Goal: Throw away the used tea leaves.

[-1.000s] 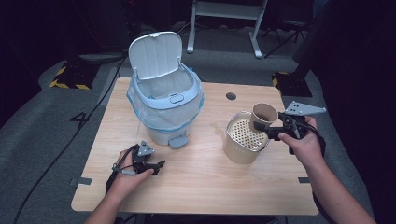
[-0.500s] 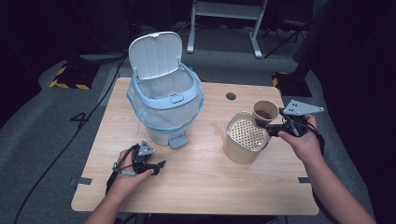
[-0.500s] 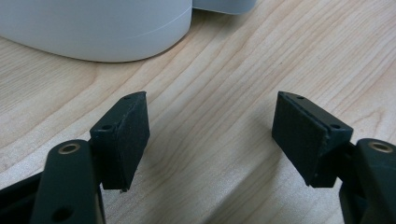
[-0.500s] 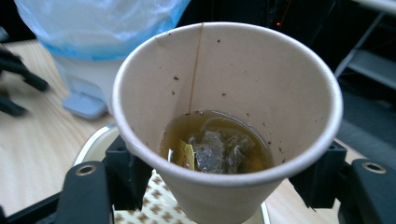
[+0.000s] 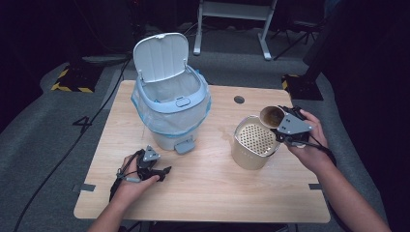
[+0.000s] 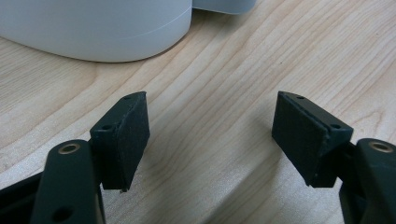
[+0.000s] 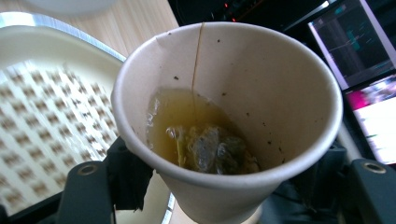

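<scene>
Left gripper unchanged on table near bin, jaws spread, nothing between. Right gripper clamped on paper cup, now tipped further over strainer pot than before; tea and bag pooled low.

Your right gripper holds a paper cup tilted toward the camera.

Your two black jaws press on the cup's lower sides, one at each flank. Inside the cup you see yellowish tea pooled on the low side, with a soggy tea bag lying in it and its string running up the wall to the rim. Left of the cup lies a cream strainer tray with rows of small holes; monitor screens glow at right.
</scene>
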A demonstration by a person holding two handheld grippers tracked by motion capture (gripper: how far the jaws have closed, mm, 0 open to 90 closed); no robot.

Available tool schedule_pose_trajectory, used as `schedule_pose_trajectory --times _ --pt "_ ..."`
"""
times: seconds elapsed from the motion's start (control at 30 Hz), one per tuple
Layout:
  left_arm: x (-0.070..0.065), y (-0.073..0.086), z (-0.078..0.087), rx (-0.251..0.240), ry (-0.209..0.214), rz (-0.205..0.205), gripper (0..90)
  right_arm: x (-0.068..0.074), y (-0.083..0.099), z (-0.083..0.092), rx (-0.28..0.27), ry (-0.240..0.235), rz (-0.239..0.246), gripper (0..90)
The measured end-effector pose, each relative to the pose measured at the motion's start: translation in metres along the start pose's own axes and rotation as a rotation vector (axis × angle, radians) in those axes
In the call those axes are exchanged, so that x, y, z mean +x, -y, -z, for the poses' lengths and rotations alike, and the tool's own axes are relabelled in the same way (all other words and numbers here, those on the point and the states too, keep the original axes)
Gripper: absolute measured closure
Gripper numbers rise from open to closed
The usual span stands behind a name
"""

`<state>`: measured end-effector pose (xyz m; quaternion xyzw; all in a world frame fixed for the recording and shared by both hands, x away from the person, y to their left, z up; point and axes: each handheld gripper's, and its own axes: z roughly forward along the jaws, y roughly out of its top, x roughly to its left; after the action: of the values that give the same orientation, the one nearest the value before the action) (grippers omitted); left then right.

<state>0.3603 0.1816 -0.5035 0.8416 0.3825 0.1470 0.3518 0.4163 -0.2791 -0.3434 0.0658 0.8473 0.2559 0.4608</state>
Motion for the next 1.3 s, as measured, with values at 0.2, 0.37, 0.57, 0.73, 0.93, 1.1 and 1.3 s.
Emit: schedule_pose_trajectory --times 0.2,0.37,0.57,0.73,0.93,1.1,1.3 --pt "0.000 0.000 0.000 0.000 0.000 0.000 27.9 0.011 -0.004 -0.003 0.135 0.092 0.290 33.9" --pt "0.000 0.000 0.000 0.000 0.000 0.000 27.9 0.022 -0.006 -0.004 0.223 0.212 0.558 35.2" --pt "0.000 0.000 0.000 -0.001 -0.001 0.000 27.9 0.038 -0.012 -0.006 0.322 0.345 0.937 36.8" --pt "0.000 0.000 0.000 -0.001 -0.001 0.000 27.8 0.044 -0.018 -0.004 0.354 0.417 1.130 37.7" --pt "0.000 0.000 0.000 -0.001 -0.001 0.000 27.9 0.042 -0.023 -0.002 0.373 0.453 1.190 38.1" --pt "0.000 0.000 0.000 -0.001 -0.001 0.000 27.9 0.040 -0.024 -0.001 0.371 0.464 1.190 38.1" --pt "0.000 0.000 0.000 0.000 -0.001 0.000 27.9 0.039 -0.024 0.000 0.361 0.470 1.173 38.0"
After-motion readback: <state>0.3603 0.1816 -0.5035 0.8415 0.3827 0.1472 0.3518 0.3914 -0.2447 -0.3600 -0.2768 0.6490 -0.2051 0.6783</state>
